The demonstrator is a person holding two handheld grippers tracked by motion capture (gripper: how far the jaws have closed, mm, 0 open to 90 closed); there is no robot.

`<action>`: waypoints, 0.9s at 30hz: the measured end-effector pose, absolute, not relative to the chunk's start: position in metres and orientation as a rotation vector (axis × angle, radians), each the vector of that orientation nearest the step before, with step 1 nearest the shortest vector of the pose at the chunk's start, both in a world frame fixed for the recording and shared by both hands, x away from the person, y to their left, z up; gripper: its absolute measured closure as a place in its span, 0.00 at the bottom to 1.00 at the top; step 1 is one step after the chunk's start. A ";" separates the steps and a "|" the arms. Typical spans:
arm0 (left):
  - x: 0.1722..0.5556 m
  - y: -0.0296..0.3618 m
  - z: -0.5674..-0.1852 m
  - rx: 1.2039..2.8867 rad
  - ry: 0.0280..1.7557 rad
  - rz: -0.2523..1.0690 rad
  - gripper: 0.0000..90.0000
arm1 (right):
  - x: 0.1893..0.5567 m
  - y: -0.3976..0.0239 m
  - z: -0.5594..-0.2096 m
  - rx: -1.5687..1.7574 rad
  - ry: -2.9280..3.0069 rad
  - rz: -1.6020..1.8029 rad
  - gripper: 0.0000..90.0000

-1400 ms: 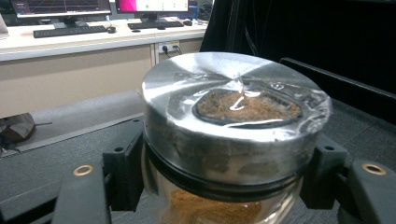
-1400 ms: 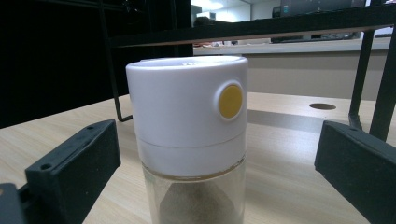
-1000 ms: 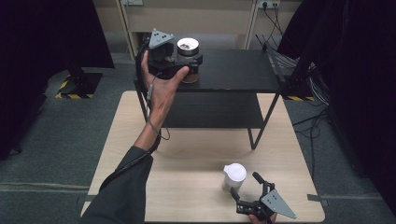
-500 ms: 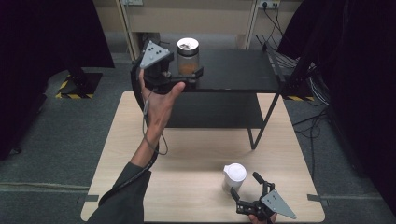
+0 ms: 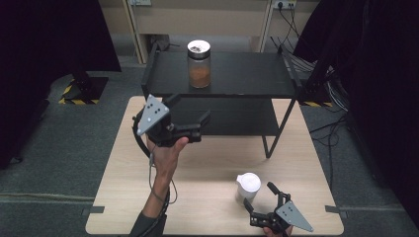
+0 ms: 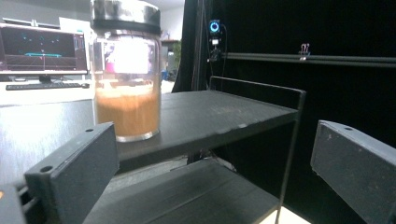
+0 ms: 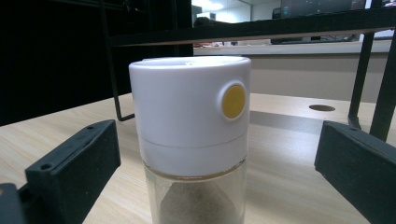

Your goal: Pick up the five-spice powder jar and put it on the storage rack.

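Note:
A glass jar (image 5: 199, 64) with a metal lid and brown powder stands upright on the top of the black shelf (image 5: 247, 74). The same jar (image 6: 126, 74) stands a short way ahead of the jaws in the left gripper view. My left gripper (image 5: 195, 123) is open and empty, held above the table in front of the shelf, well clear of the jar. A white-capped shaker (image 5: 248, 185) with a yellow button (image 7: 233, 101) stands on the wooden table (image 5: 207, 168). My right gripper (image 5: 258, 197) is open, with its jaws on either side of the shaker (image 7: 191, 140) and not touching it.
The black shelf has a lower level (image 5: 237, 116) and thin metal legs (image 5: 269, 143) that stand on the table. Dark curtains hang at both sides. A monitor (image 6: 42, 49) and a keyboard sit far behind the shelf in the left gripper view.
My left gripper has let go of the jar, which now stands alone on the shelf top, and has drawn back toward me and down. The right gripper has not moved.

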State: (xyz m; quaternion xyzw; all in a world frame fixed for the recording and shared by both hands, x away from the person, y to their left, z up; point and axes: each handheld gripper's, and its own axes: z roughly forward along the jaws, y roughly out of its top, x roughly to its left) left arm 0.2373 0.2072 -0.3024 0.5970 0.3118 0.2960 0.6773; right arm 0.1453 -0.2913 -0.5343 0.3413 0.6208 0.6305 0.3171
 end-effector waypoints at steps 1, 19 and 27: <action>0.233 0.206 -0.308 1.345 0.702 0.676 0.00 | 0.145 -0.291 -0.534 0.899 1.634 1.659 0.00; 0.206 0.198 -0.420 1.322 0.767 0.601 0.00 | 0.145 -0.291 -0.534 0.888 1.639 1.655 0.01; 0.193 0.195 -0.454 1.337 0.791 0.606 0.00 | 0.145 -0.291 -0.534 0.885 1.641 1.655 0.01</action>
